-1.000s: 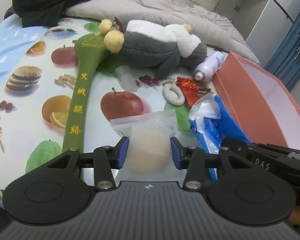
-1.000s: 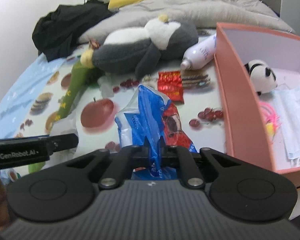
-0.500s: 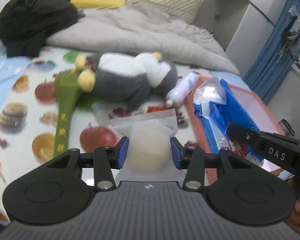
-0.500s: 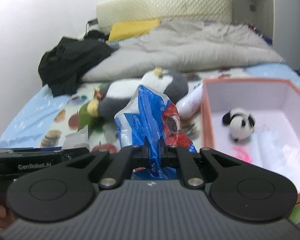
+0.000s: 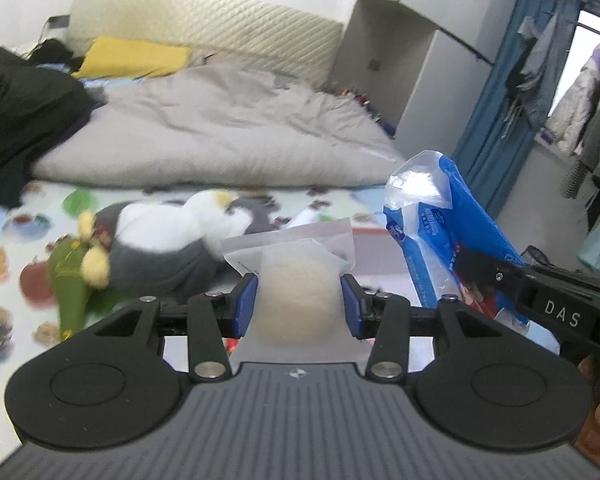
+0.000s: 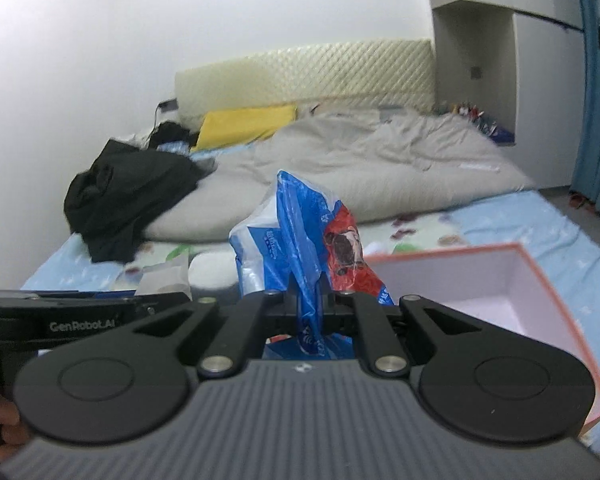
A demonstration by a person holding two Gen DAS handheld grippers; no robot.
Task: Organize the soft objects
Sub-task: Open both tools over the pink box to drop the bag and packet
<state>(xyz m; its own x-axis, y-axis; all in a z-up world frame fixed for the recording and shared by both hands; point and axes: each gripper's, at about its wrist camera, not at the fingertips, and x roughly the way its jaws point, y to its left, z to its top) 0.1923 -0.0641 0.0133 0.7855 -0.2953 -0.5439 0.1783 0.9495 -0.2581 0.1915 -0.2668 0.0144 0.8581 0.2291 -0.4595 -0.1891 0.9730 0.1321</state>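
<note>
- Left gripper point(image 5: 299, 306) clamps a clear pouch point(image 5: 296, 280) with a pale soft ball, up above the bed point(image 5: 20, 240).
- Right gripper point(image 6: 311, 312) pinches the blue plastic bag point(image 6: 300, 232), beside the pink box point(image 6: 540, 280).

One plush toy point(image 5: 168, 248), two plastic bags point(image 5: 300, 280), one box point(image 6: 500, 280)

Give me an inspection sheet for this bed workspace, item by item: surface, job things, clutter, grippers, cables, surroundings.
Surface: fruit-print sheet over the bed.
Job's things: clear pouch with a pale soft lump; blue plastic bag; grey-and-white plush toy; pink box, open.
Clutter: green cloth item beside the plush; black clothing; grey duvet; yellow cloth.
Grippers: left gripper shut on the pouch; right gripper shut on the bag.
Cables: dark cord at the headboard.
Surroundings: padded headboard, blue curtain, hanging clothes.
</note>
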